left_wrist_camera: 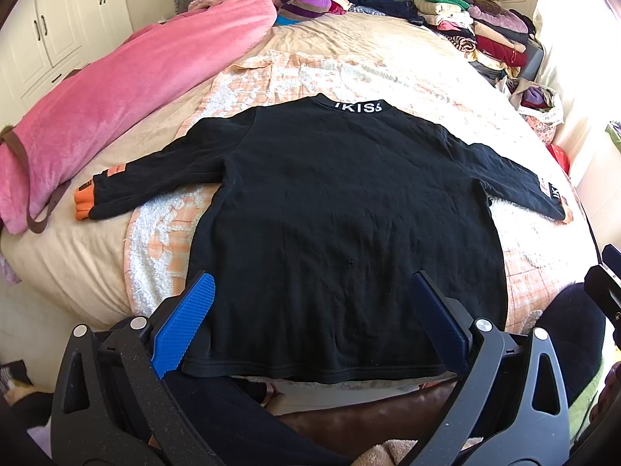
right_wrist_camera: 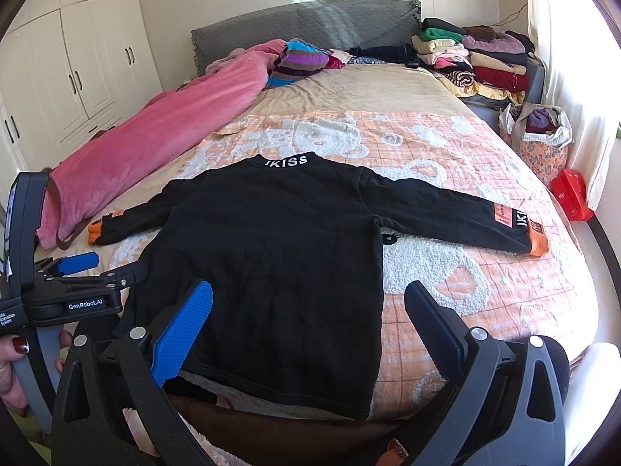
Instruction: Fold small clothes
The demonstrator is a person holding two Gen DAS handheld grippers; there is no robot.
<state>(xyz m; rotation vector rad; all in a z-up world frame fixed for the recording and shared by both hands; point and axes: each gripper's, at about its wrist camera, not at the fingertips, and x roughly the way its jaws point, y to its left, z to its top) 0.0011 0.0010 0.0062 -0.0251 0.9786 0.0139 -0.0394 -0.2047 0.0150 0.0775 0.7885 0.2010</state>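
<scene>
Left hand-held gripper [left_wrist_camera: 310,318] spread above hem, black sweatshirt [left_wrist_camera: 341,209] flat ahead

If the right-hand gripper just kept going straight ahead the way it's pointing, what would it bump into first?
Most likely the black sweatshirt spread flat on the bed. The right gripper is open and empty, aimed over the sweatshirt's hem and right side, with the orange checked blanket beside it. Depth is hard to judge, so it might meet either one first.

We count one black top [right_wrist_camera: 279,256] with two sleeves, one bed [right_wrist_camera: 388,89], one pink blanket [right_wrist_camera: 163,132], one striped pillow [right_wrist_camera: 299,62] and two tongs [right_wrist_camera: 306,334]. The folded clothes pile [right_wrist_camera: 473,58] holds maybe ten pieces.
</scene>
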